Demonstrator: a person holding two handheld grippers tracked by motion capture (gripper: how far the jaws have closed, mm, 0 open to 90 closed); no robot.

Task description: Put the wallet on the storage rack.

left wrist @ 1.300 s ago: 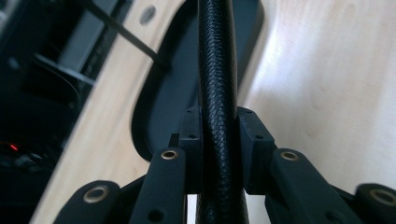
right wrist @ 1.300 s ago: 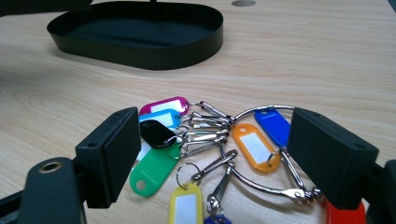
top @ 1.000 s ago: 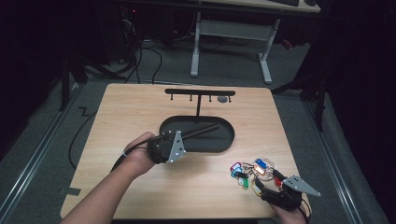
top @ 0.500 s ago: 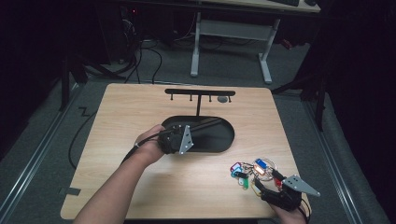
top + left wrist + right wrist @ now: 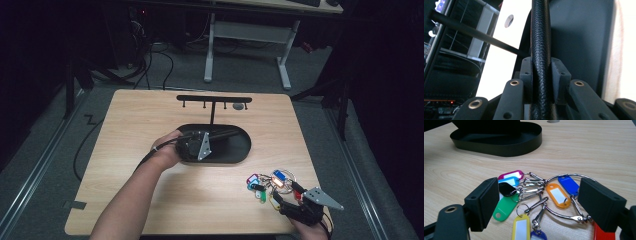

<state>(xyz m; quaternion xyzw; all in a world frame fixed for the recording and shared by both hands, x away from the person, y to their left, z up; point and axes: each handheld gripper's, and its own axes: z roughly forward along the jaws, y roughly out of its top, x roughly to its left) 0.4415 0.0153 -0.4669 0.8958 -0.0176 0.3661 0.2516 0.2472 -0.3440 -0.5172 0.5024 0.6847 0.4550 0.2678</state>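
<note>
My left gripper (image 5: 216, 141) reaches over the left end of a black oval tray (image 5: 239, 156) and is shut on a black braided cord (image 5: 540, 37). The cord runs straight up between the jaws in the left gripper view. Seen from above, the cord (image 5: 227, 134) slants across the tray toward the far right. Near the table's front right corner lies a ring of coloured key tags (image 5: 265, 184). My right gripper (image 5: 285, 196) stands open just behind them, and its jaws flank the key tags (image 5: 534, 195) without touching them, as my right gripper (image 5: 541, 197) shows in its own view.
A black T-shaped hook rack (image 5: 214, 99) rises from the tray's far side. A round grey cable hole (image 5: 239, 106) sits in the wooden table (image 5: 135, 125) beyond it. A desk frame and cables stand on the dark floor behind.
My left gripper has carried the cord rightward and down, from in front of the tray's left end to over the tray. The right gripper and the key tags have stayed put.
</note>
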